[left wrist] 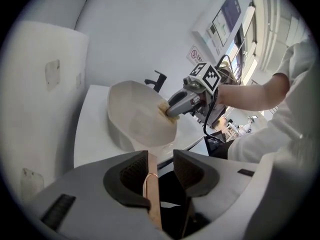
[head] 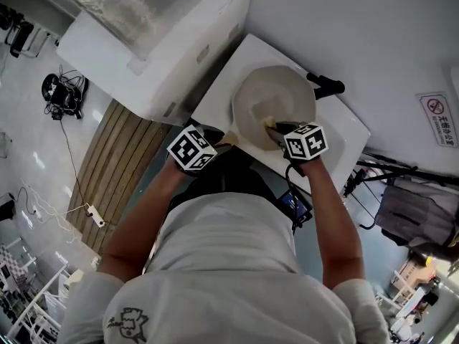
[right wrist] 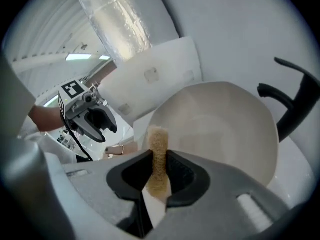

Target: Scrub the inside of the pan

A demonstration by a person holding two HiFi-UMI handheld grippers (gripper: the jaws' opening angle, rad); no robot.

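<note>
A cream pan [head: 272,102] stands tilted over the white sink counter [head: 348,131], its inside turned toward my right gripper. Its copper-coloured handle [left wrist: 151,184] runs between the jaws of my left gripper [left wrist: 161,156], lying against the left pad, and that gripper is shut on it. My right gripper [right wrist: 159,156] is shut on a tan sponge [right wrist: 159,144]. The sponge [left wrist: 164,109] touches the pan's inner wall [left wrist: 140,119] near the rim. In the head view my left gripper [head: 219,144] is at the pan's near-left edge and my right gripper [head: 274,127] is over the pan.
A black faucet [head: 326,86] stands at the back of the counter, just behind the pan. A big white appliance [head: 158,41] borders the counter on the left. A wooden slatted mat [head: 115,170] lies on the floor. A wall sign [head: 437,117] hangs at the right.
</note>
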